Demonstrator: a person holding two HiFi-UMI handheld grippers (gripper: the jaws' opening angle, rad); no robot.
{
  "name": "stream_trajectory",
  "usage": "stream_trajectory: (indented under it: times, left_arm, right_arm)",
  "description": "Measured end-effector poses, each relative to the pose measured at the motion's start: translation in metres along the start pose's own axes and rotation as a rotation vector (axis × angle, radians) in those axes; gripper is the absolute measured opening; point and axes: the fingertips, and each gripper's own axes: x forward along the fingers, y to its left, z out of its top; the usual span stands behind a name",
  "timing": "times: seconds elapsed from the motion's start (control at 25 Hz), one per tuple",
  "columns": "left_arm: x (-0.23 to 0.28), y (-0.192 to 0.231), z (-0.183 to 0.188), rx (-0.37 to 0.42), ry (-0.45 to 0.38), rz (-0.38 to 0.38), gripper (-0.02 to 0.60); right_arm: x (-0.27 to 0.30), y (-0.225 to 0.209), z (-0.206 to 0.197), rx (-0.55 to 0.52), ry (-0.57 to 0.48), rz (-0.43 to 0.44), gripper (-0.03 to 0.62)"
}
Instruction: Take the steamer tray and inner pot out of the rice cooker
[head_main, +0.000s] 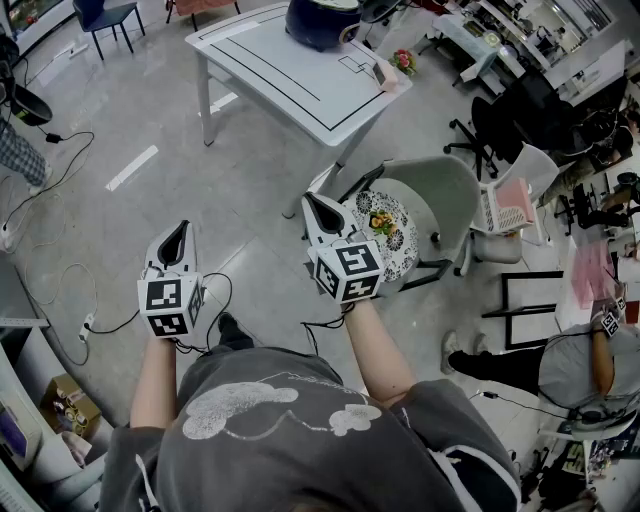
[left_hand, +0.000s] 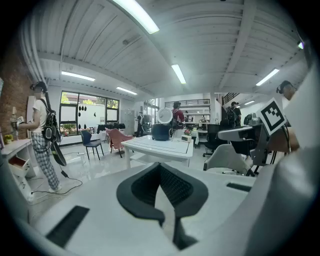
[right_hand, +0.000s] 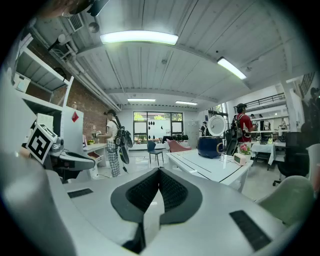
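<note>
Nearest: the person's forearms are held out in front of the body, one gripper per hand. The left gripper (head_main: 178, 232) has its jaws fully together with nothing between them; its own view shows the two dark pads meeting at the tip. The right gripper (head_main: 313, 205) is the same, pads pressed against each other and empty. Both point forward and slightly downward over bare floor (head_main: 200, 190), with the right one held a little further ahead than the left.

Just beyond the right gripper stands a grey-green chair (head_main: 440, 195) with a floral cushion (head_main: 385, 235) on its seat.

Further on is a white table (head_main: 290, 80) with black line markings. A small box (head_main: 380, 72) and a bunch of flowers (head_main: 403, 60) sit at its right-hand corner.

The dark blue rice cooker (head_main: 322, 20) sits at the far end of that table, well apart from both grippers. Its round white lid (right_hand: 217, 125) stands raised. The steamer tray and inner pot cannot be made out at this range; probably inside the cooker, unconfirmed.

Background: a person in checked trousers (left_hand: 42, 135) stands at a counter on the left, and more desks and chairs stand behind.
</note>
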Motion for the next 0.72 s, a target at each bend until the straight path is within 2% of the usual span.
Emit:
stream_trajectory:
  times: [0.28,0.44,0.6,0.72]
  left_arm:
    - [0.003,-0.006,0.005,0.012,-0.006,-0.033,0.008]
    - [-0.001,-0.006,-0.005,-0.01,0.01,-0.052,0.008]
    - [-0.001,0.006,-0.019,-0.033,0.036,-0.042,0.008]
    - [0.003,0.026,-0.014,-0.034,0.017,-0.025,0.008]
  right_arm:
    - [-0.002,0.004,-0.001,0.003,-0.004,0.009,0.028]
    - [0.0,0.008,-0.006,0.02,0.0,0.009,0.028]
    - [0.01,0.012,-0.013,0.045,0.009,0.014,0.028]
    - [0.023,0.016,-0.005,0.055,-0.027,0.021,0.028]
